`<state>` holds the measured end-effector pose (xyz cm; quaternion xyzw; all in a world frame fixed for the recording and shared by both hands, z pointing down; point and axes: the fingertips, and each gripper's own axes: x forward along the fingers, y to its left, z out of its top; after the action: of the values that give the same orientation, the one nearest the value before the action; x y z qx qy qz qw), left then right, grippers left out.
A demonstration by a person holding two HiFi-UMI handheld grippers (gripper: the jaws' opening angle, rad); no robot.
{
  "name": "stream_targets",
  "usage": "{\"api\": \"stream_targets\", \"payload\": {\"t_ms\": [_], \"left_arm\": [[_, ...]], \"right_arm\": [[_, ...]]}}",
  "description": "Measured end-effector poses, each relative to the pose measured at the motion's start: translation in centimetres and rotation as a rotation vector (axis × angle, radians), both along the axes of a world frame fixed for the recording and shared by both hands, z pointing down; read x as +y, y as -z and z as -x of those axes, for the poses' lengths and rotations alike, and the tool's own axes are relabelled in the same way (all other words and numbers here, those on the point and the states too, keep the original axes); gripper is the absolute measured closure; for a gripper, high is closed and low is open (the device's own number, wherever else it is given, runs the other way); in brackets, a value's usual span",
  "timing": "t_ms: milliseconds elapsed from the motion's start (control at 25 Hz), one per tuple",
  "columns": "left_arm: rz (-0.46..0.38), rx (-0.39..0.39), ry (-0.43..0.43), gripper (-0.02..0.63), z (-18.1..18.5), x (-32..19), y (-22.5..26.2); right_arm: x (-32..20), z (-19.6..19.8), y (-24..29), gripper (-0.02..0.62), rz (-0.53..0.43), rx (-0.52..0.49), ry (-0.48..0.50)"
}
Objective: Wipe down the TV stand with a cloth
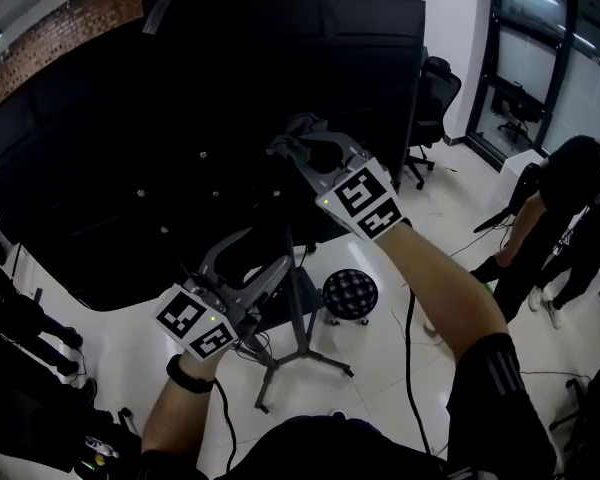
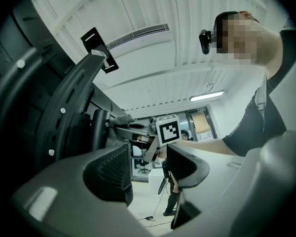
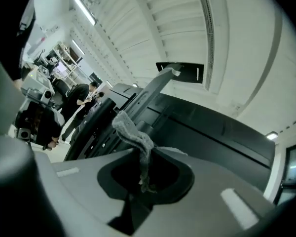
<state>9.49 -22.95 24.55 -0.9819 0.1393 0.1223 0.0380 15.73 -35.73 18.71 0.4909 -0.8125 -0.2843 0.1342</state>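
The TV's big black back panel [image 1: 180, 118] fills the upper head view, and its stand [image 1: 298, 333] with a grey pole and splayed legs rests on the white floor. My right gripper [image 1: 302, 150] is raised against the panel's back, shut on a grey cloth [image 1: 305, 128]. In the right gripper view the cloth [image 3: 134, 135] is pinched between the jaws and stands up out of them, with the panel [image 3: 197, 122] just beyond. My left gripper [image 1: 255, 258] hangs lower, beside the stand's pole, open and holding nothing [image 2: 148, 169].
A round black stool [image 1: 350, 293] stands next to the stand's legs. An office chair [image 1: 435, 88] sits at the back right. People stand at the right [image 1: 570, 198] and at the left edge [image 1: 20, 318]. Cables [image 1: 410, 368] trail over the floor.
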Motion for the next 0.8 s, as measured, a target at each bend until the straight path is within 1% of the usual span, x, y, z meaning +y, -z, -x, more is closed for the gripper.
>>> {"api": "stream_targets", "payload": {"t_ms": [160,240,320,440,800], "left_arm": [[0.008,-0.012,0.037,0.337,-0.6,-0.7,-0.3],[0.011,-0.02,0.057,0.337,-1.0,-1.1,-0.4],[0.012,-0.025,0.068,0.337,-1.7,-1.6,-0.6],[0.015,-0.029,0.075,0.337,-3.0,-2.0,-0.9],[0.018,-0.028,0.041,0.337,-8.0,-1.8,-1.5]], "right_arm": [[-2.1,-0.3,-0.9,0.549,0.013,0.031,0.009],[-2.8,-1.2,-1.5,0.549,0.015,0.05,0.005],[-3.5,-2.7,-2.1,0.549,0.015,0.061,-0.007],[-4.3,-5.2,-2.5,0.549,0.023,0.048,-0.024],[-5.1,-13.8,-3.2,0.549,0.037,0.014,-0.13]]}}
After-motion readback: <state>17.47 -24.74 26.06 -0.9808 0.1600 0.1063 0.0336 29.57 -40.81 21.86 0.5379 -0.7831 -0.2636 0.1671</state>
